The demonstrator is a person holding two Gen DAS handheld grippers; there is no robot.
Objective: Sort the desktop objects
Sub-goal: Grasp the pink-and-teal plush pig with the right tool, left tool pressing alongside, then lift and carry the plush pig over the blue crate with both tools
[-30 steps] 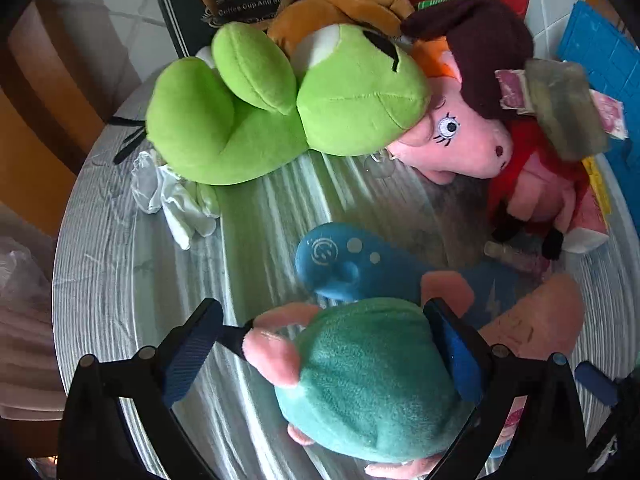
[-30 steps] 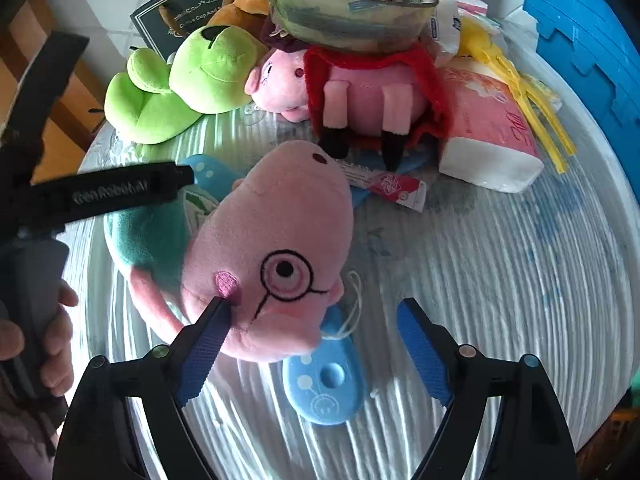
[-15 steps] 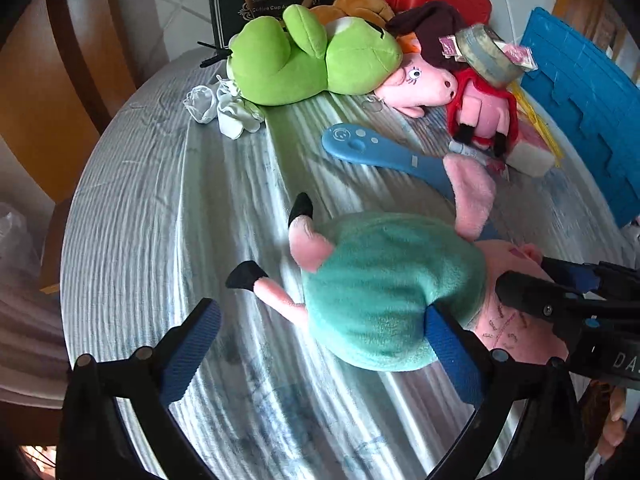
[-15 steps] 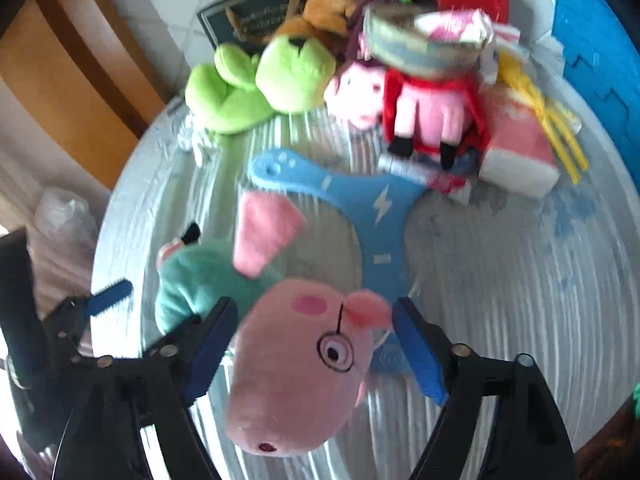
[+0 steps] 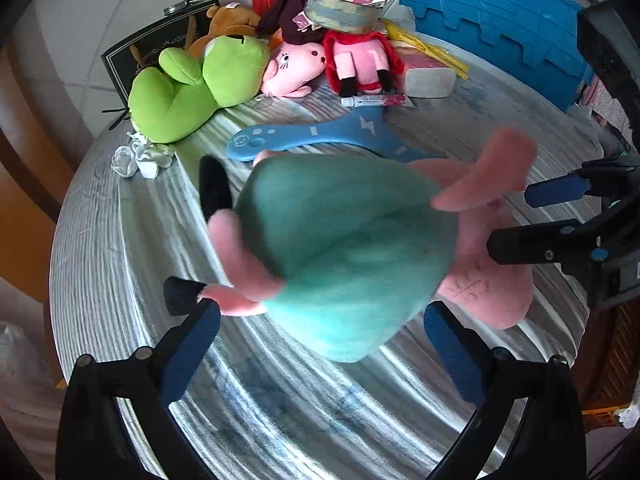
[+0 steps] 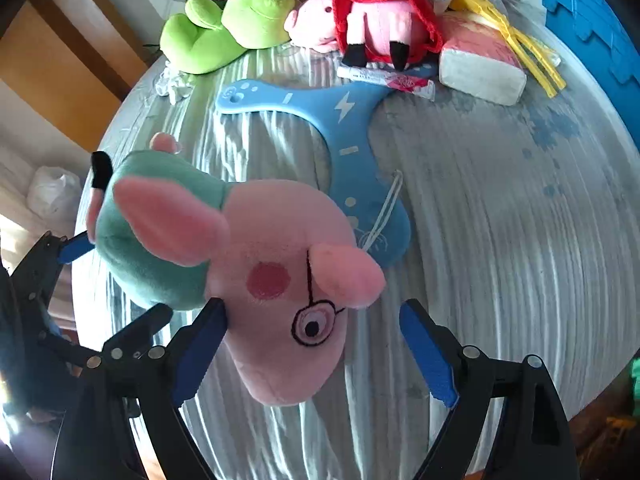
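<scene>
Two tools framed one plush pig (image 5: 344, 256) in a green shirt, which lay on the grey-draped round desk (image 5: 120, 240) nearer the cameras than the row of toys along the far edge. Little writing could be read: the black box (image 5: 132, 60) behind the green frog plush (image 5: 192, 88) carried ornate gold lettering too small to make out, and the small tube (image 5: 374, 100) beside the red-caped pig plush (image 5: 360, 60) had print that stayed illegible. The blue boomerang-shaped toy (image 6: 340, 120) bore a lightning-bolt mark and dashes.

Against the frames from a second before, the green-shirted pig had been dragged away from the other toys toward the near side of the desk, clear of most of the blue toy it had covered; its head (image 6: 288, 300) now lay snout toward the right tool rather than face-up in mid-desk.

Left tool (image 5: 320, 344) pointed steeply down over the pig's body, its blue pads spread wide on either side of the green shirt with no clear pressure on it. Right tool (image 6: 316, 344) likewise angled steeply down, its jaws opening around the pig's head; the left pad (image 6: 200, 344) sat against the cheek, the right pad stood clear of it, so nothing was gripped.
</scene>
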